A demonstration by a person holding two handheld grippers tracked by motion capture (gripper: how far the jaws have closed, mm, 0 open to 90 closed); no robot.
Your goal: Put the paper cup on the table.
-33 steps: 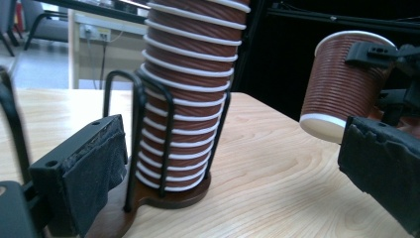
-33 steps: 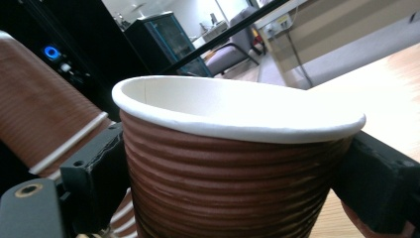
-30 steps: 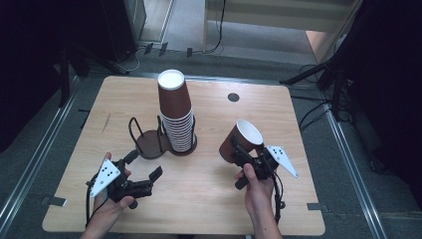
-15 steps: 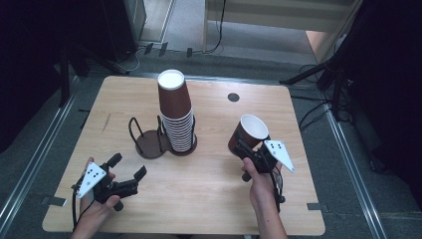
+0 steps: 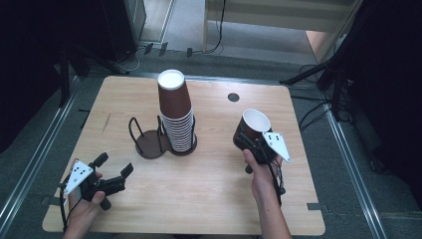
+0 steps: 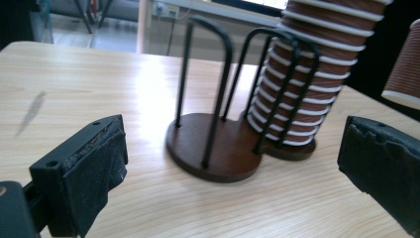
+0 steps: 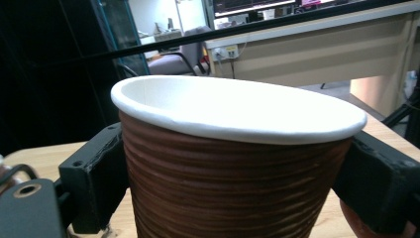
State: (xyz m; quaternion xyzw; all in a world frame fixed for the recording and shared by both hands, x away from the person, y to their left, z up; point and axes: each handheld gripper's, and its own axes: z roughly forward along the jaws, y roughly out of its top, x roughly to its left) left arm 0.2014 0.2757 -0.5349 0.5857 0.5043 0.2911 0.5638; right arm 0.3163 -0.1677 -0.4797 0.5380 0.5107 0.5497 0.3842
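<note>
1. Landmark: the dark round-based wire cup holder point(image 5: 160, 141) stands near the middle of the pale wooden table point(image 5: 209, 199). It has two bays, each fenced by bent black rods that keep a column of cups from toppling.

2. The tall stack of brown ribbed paper cups with white rims point(image 5: 176, 117) fills the holder's right bay, mouths down. The inverted nesting lets each cup seat over the one below, and the rods close around the column for support.

3. The holder's left bay is bare; in the left gripper view its brown disc point(image 6: 213, 148) and upright loops show nothing inside them.

4. Your right gripper point(image 5: 253, 144) is well to the right of the holder, its jaws clamped on a single brown ribbed paper cup point(image 5: 253, 127). The cup is carried mouth up, tipped slightly away from you. In the right gripper view the jaws press its ribbed wall on both sides just under the white rim, where the wall is stiffest and least likely to crush.

5. Your left gripper point(image 5: 113, 175) rests to the left of and nearer to you than the holder, jaws spread wide and holding nothing. It points toward the holder, probably so it can steady the base or take over the cup.
</note>
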